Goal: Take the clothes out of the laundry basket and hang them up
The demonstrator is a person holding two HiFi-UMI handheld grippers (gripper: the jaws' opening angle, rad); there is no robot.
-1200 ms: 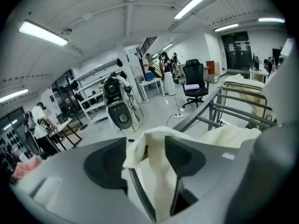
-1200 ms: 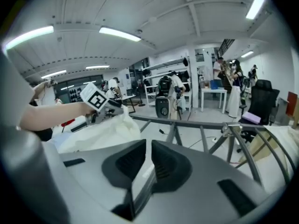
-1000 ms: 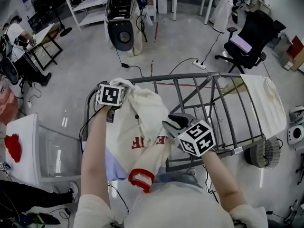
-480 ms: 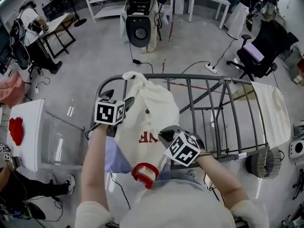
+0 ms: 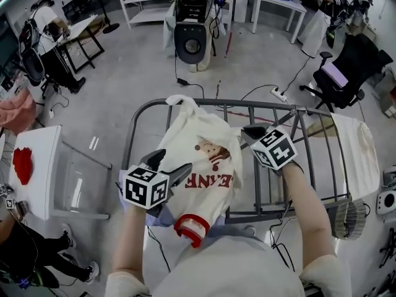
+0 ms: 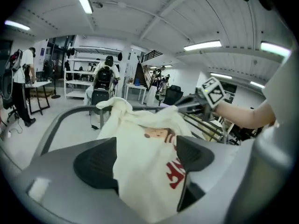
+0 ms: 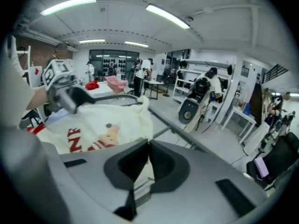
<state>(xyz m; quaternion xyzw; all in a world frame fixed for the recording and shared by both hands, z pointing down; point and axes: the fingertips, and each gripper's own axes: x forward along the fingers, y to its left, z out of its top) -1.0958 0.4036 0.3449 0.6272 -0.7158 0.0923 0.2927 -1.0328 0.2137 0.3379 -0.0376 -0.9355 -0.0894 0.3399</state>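
Black office chair (image 5: 345,73) far right, power strip (image 5: 279,95) on grey floor (image 5: 124,85), red cloth (image 5: 23,164) on white table (image 5: 43,193) left

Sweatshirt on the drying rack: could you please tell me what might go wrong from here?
1. The sweatshirt lies bunched over one end of the rack, its red cuff hanging off the near side: it might slide off.
2. The right gripper's jaws are closing at the cloth's edge, near the bars: they might catch too little cloth.
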